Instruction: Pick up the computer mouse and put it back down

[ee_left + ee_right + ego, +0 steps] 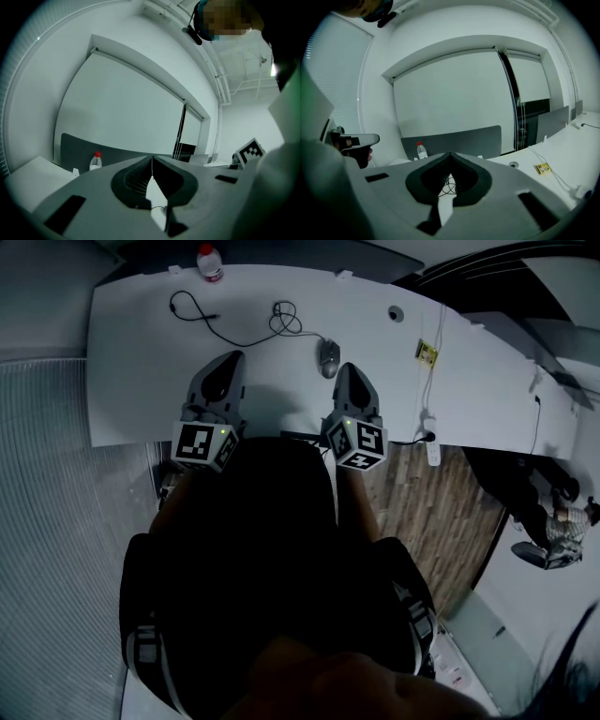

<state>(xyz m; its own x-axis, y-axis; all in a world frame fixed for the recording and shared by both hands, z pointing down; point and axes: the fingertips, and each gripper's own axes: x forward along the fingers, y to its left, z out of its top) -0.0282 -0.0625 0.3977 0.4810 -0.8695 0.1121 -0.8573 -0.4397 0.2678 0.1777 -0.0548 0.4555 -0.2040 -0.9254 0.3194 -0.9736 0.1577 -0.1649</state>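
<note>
In the head view, the computer mouse (328,357) lies on the white worktop (141,352). Its thin cable (285,319) is curled up behind it. The right gripper (343,367) is just beside the mouse. The left gripper (233,355) is further to the left. A bottle (210,262) with a red cap stands at the far edge.

In the left gripper view, the fingers (133,180) are pressed together with nothing between them. The bottle shows behind them.

In the right gripper view, the fingers (424,180) are shut tight too and hold nothing. The curled cable shows past them. A small yellow tag (542,168) lies on the worktop to the right.
</note>
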